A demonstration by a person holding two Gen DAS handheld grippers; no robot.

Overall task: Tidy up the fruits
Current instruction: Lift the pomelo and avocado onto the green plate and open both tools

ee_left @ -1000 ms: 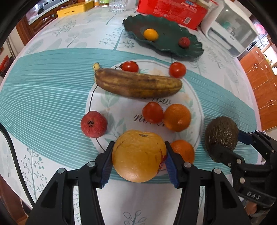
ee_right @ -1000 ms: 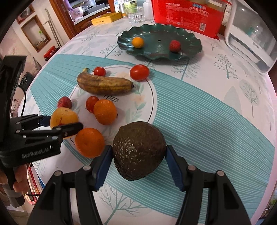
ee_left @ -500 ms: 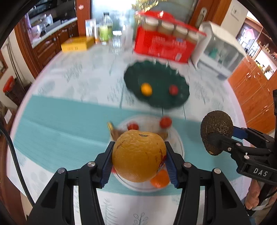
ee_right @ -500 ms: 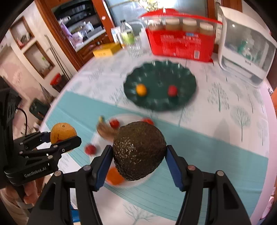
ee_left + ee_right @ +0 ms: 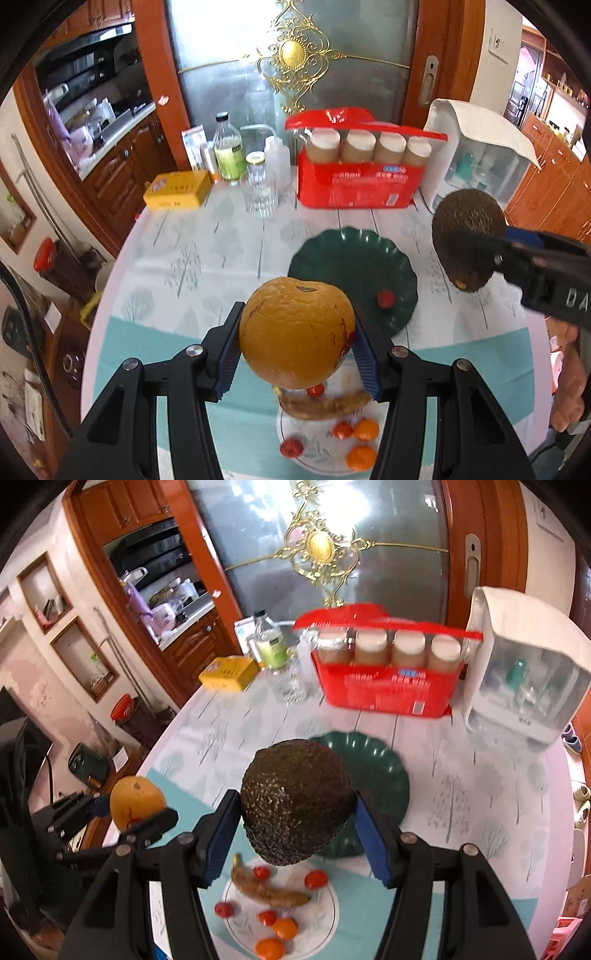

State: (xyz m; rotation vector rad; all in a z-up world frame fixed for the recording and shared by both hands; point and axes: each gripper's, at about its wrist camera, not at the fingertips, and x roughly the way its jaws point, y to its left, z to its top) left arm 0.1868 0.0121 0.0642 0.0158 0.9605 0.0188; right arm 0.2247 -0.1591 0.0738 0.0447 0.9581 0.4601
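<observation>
**Both Grippers Loaded Above the Table**

Between the blue pads of the left gripper (image 5: 297, 356), a large orange (image 5: 297, 332) was pinched on both sides and held clear of the table (image 5: 207, 258). The right gripper (image 5: 295, 843) likewise clamped a dark, rough-skinned avocado (image 5: 297, 799) between its pads, off the surface. In the left wrist view, the avocado appeared to the right of the orange, with the fingers of a hand (image 5: 567, 387) visible below the gripper body.

Beneath both grippers, a white plate (image 5: 327, 919) rested on the teal band of the tablecloth. It carried a browned banana (image 5: 275, 890), two small oranges (image 5: 284, 928) and several small red fruits; one red fruit (image 5: 224, 909) lay at the plate's left rim.

Just beyond the white plate sat a dark green scalloped plate (image 5: 369, 258), partly hidden by the held fruit. One small red fruit (image 5: 385, 298) lay in it.

Farther back stood a red package (image 5: 356, 184) of four capped jars, a white appliance (image 5: 528, 672) to its right, and a glass (image 5: 261, 195), bottles and a yellow box (image 5: 177, 190) to its left. A frosted door with gold ornament (image 5: 295, 55) closed the background.
</observation>
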